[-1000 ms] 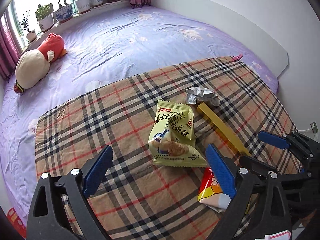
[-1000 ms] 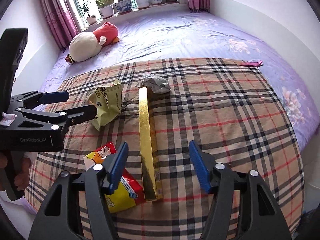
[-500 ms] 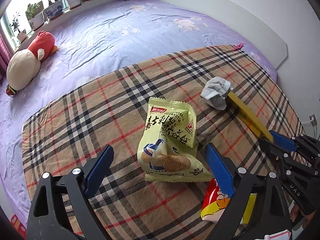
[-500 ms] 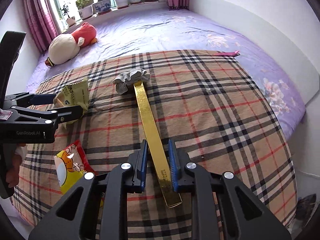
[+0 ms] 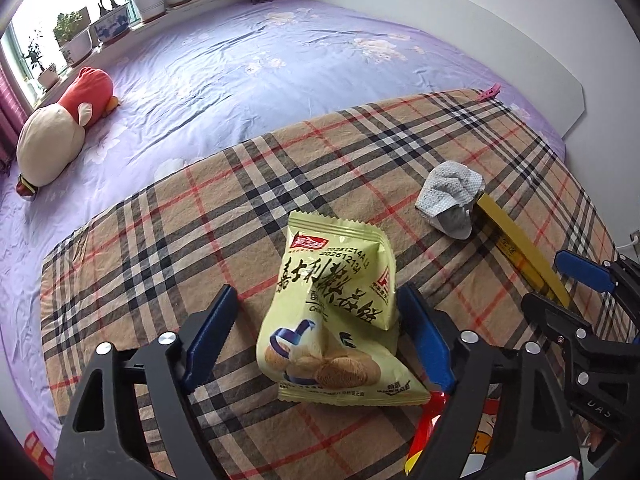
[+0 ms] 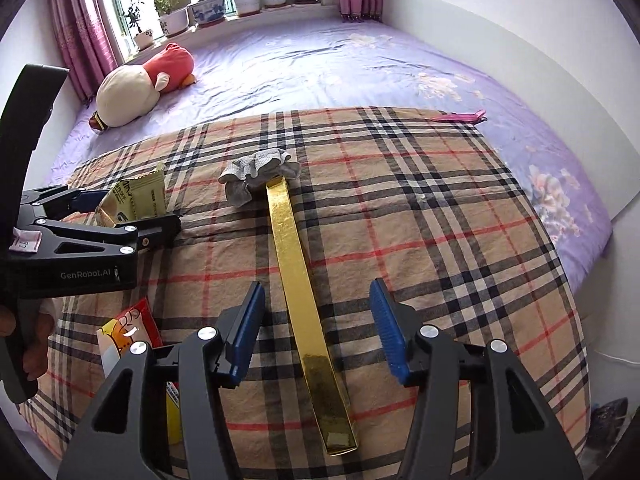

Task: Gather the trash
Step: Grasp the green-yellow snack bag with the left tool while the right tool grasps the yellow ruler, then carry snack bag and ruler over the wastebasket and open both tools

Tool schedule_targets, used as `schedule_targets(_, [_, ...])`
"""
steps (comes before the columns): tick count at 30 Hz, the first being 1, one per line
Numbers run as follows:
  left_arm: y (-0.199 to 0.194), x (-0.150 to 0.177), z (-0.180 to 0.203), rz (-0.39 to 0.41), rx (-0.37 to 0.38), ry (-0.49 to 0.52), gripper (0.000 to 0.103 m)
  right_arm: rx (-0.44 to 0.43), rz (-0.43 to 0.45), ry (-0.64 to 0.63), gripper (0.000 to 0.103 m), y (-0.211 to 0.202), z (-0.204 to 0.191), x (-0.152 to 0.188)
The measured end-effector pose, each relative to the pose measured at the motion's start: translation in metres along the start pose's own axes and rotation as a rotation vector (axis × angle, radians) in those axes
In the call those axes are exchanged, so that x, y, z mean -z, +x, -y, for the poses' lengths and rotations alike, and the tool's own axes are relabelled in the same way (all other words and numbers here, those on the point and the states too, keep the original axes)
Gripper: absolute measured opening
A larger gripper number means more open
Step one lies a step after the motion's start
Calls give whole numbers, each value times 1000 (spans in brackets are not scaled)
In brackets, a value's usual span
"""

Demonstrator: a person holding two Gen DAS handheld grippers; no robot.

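On a plaid blanket (image 6: 440, 220) over the bed, the left gripper (image 5: 320, 332) is open around a crumpled pale green snack bag (image 5: 332, 320). The right gripper (image 6: 318, 328) is open astride a long gold foil box (image 6: 304, 296). Squeeze each mid-body, probably gently. A red-yellow wrapper (image 5: 432, 420) hides partly behind the left gripper.

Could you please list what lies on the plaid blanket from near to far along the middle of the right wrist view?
Gold box → crumpled gray wipe at its far end → purple bedsheet → potted plants on the windowsill.
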State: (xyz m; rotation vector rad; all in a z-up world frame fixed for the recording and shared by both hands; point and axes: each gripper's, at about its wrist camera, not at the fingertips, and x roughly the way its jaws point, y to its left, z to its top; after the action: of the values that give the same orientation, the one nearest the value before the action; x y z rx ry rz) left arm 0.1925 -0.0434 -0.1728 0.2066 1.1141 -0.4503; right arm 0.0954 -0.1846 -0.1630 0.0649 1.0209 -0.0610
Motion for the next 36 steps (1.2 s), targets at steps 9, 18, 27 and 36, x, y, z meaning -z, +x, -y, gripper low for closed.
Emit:
schedule_targets(9, [-13,13,2,2,8,9,45,-13,1,23,13,-9,5,9])
schedule_targets(18, [-37,34,10,10,30,16,44,-55,-13,47,13,-26,13,24])
schedule_targets(27, [-66,44,43,35,82,80,44,-96,25,89,13,-64,28,42])
schedule_targets(36, [-79,61,112,28,169,224,44,-98,40,193,13,-110,63,81])
